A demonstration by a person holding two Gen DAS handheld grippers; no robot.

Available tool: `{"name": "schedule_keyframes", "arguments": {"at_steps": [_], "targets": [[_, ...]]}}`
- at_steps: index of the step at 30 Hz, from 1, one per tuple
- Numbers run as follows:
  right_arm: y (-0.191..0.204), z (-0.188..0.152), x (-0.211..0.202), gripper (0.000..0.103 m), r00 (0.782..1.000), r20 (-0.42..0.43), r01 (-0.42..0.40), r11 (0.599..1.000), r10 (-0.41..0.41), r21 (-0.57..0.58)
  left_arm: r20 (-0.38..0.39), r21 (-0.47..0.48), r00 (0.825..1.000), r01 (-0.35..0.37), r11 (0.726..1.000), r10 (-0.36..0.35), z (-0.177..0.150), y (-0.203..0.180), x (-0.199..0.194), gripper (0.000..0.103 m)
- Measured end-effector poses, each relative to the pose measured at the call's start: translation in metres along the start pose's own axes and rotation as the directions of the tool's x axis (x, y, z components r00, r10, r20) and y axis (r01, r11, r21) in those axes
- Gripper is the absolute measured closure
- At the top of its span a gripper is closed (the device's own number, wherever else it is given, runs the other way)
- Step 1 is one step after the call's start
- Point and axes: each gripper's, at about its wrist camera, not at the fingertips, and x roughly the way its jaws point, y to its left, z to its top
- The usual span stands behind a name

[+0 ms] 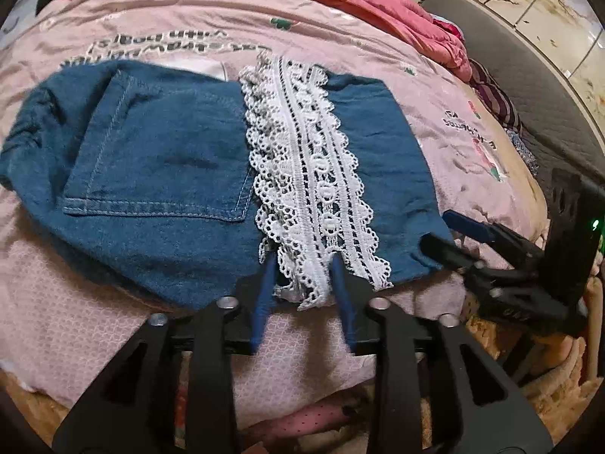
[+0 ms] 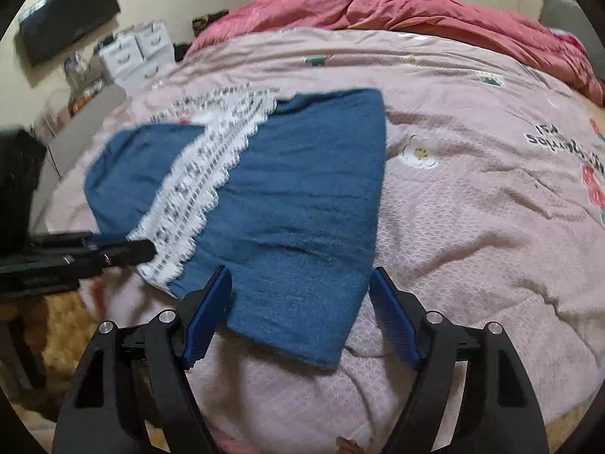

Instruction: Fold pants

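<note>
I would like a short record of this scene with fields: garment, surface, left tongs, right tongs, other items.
garment: blue denim pants, lying folded, with a white lace band across them
surface: pink quilt on a bed
left tongs: open, fingers either side of the lace's near end
right tongs: open, straddling the pants' near corner
other items: red duvet at the far side

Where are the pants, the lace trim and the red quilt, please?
pants [image 2: 302, 204], right wrist view, plain denim panel.
lace trim [image 1: 310, 174], left wrist view, centre strip.
red quilt [image 2: 397, 7], right wrist view, crumpled top.
</note>
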Motion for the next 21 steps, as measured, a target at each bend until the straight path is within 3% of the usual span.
{"name": "schedule_keyframes", "arguments": {"at_steps": [4,5,6,7,9,17,21], "targets": [[-0.007,0.002,-0.016,0.028,0.999,0.032,0.007,0.999,-0.008,0.041,0.014,0.023,1.0,-0.017,1.0,0.017,0.002,-0.004,-0.007,0.068],[-0.009,0.003,-0.018,0.026,0.999,0.035,0.013,0.999,-0.015,0.049,0.022,0.029,0.999,-0.026,0.999,0.025,0.002,-0.005,-0.009,0.066],[-0.012,0.003,-0.02,0.016,0.999,0.034,0.018,0.998,-0.02,0.061,0.029,0.031,0.999,-0.032,0.999,0.031,0.003,-0.006,-0.011,0.062],[-0.014,0.003,-0.021,0.012,0.999,0.035,0.022,0.997,-0.025,0.07,0.035,0.031,0.999,-0.036,0.999,0.035,0.004,-0.007,-0.013,0.059],[-0.018,0.004,-0.022,0.012,0.999,0.037,0.033,0.996,-0.037,0.085,0.047,0.034,0.998,-0.049,0.998,0.048,0.005,-0.007,-0.017,0.052],[-0.025,0.004,-0.028,0.004,0.996,0.048,0.073,0.991,-0.078,0.11,0.11,0.043,0.982,-0.161,0.986,0.156,0.011,-0.005,-0.038,0.011],[-0.022,0.008,-0.03,0.004,0.993,0.057,0.093,0.991,-0.099,0.101,0.135,0.032,0.966,-0.225,0.974,0.219,0.015,0.003,-0.046,0.009]]}}
